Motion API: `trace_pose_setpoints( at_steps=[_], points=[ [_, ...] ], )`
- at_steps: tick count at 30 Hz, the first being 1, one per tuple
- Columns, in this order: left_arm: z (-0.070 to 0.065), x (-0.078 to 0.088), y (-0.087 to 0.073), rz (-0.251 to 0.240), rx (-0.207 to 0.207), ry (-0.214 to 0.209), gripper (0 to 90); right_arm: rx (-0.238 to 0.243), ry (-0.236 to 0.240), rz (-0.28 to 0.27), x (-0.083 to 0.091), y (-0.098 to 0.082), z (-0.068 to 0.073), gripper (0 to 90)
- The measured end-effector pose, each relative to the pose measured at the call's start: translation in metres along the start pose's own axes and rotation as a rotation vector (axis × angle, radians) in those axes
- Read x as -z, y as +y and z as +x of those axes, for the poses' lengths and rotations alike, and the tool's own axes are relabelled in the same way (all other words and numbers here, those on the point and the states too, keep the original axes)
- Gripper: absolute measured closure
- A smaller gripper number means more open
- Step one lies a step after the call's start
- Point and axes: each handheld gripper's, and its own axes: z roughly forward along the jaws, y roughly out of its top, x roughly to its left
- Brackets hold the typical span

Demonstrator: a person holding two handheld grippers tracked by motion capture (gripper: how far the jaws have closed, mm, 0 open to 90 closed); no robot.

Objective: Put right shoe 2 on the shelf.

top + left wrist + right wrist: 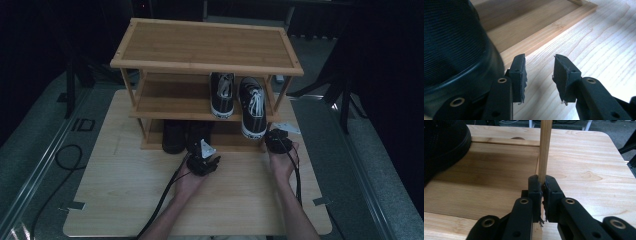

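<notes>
A black mesh shoe with a smooth, rounded rubber rim sits on the bottom shelf of a three-tier bamboo shoe rack, just beside the left gripper, whose jaws stand partly apart with nothing between them but bare tabletop. In the high view the left gripper rests in front of the rack's lowest tier, near two dark shoes tucked under the middle shelf.

The right gripper is clamped on the rack's front right post, a slim round wooden upright, its black jaws pressed against the post low down, at the edge of the bottom shelf. From above, the right gripper sits at the rack's front right corner, a person's hand behind it.

On the middle shelf stand two black canvas sneakers with white laces and white toe caps, toes pointing forward; the right one overhangs the shelf's front edge. The top shelf, a framed bamboo panel, carries nothing.

The rack stands on a pale wooden table with rounded corners and visible wavy grain. Black cables trail from both grippers toward the near edge. Around the table lies grey flooring, and the room beyond is dark.
</notes>
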Motion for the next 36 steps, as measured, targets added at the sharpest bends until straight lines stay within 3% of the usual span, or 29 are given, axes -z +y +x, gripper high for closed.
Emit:
trace_pose_setpoints(
  at_steps=[13,18,23,27,30,36],
  points=[
    [-0.01,-0.025,0.015,-0.002,0.003,0.018,61.4,-0.01,-0.023,-0.02,0.009,-0.008,0.006,85.1],
    [-0.013,-0.033,0.017,-0.002,0.014,0.021,60.9,-0.002,-0.004,-0.006,0.01,-0.007,0.004,83.3],
    [-0.013,-0.04,0.021,-0.001,0.025,0.027,60.9,0.014,0.017,0.009,0.015,-0.011,0.001,68.2],
    [-0.014,-0.046,0.026,-0.005,0.029,0.04,61.7,0.039,0.021,0.006,0.022,-0.015,0.0,64.3],
    [-0.014,-0.051,0.029,-0.003,0.039,0.057,64.3,0.052,0.021,0.006,0.031,-0.02,-0.001,62.6],
    [-0.012,-0.057,0.034,-0.002,0.059,0.095,80.1,0.095,0.061,-0.006,0.051,-0.029,0.001,60.5]
  ],
)
